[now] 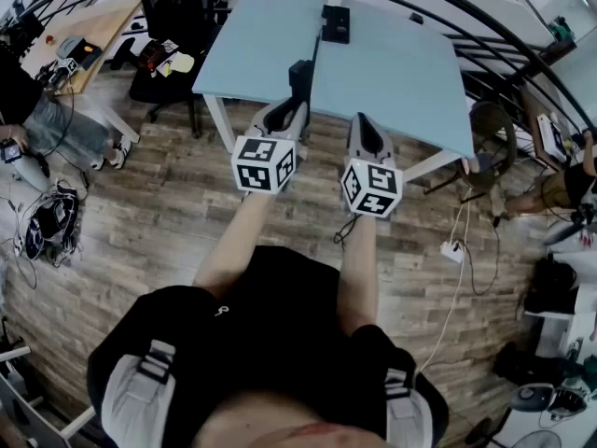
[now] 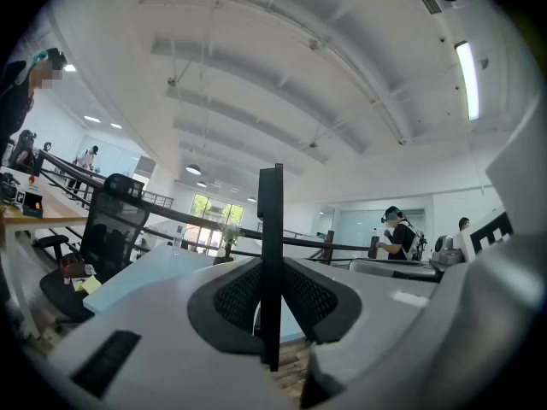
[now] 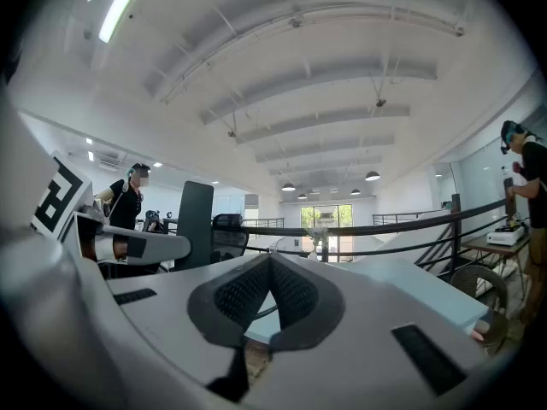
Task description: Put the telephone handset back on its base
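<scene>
My left tongs clamp the black telephone handset upright at the counter's near edge, its base farther ahead, while my right tongs are closed on nothing.

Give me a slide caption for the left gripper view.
Left tool clamps the dark handset upright, edge-on, with the pale blue table beyond.

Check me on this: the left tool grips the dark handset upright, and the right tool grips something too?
Half right. The left tool grips the dark handset upright, but the right tool grips nothing: the right gripper view shows its jaws shut and empty.
</scene>
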`<state>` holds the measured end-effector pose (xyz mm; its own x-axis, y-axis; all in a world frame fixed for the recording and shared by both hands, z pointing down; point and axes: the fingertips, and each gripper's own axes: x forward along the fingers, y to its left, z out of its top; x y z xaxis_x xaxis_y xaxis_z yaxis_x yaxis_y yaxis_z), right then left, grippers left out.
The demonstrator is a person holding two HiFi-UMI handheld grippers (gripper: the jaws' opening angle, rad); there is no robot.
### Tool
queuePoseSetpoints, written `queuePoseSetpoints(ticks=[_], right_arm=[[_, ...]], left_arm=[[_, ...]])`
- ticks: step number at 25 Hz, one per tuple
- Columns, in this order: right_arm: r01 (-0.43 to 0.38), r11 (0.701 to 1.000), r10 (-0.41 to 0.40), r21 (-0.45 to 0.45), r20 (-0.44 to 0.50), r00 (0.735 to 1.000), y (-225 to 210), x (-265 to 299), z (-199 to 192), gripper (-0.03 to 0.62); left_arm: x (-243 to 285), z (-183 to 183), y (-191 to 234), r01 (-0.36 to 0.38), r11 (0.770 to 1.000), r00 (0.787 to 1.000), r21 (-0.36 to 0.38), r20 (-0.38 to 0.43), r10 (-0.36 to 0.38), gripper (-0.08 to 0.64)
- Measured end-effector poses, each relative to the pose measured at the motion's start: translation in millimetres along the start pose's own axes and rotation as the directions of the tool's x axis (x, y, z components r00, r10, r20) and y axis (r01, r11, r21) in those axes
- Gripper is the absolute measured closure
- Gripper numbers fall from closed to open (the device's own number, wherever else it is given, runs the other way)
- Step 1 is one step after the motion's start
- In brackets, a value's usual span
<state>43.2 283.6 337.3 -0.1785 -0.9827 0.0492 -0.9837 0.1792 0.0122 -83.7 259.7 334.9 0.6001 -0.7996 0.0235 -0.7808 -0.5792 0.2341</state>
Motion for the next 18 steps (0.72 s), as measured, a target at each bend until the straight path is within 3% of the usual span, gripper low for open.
queuePoseSetpoints(ticks=[18], right_arm=[[-0.002, 1.000, 0.002, -0.005, 0.021, 1.000, -32.4, 24.8, 2.4, 0.598]], left_arm=[[32.8, 1.9, -0.7, -0.008, 1.000, 1.000, -0.003, 0.007, 0.008, 0.494]])
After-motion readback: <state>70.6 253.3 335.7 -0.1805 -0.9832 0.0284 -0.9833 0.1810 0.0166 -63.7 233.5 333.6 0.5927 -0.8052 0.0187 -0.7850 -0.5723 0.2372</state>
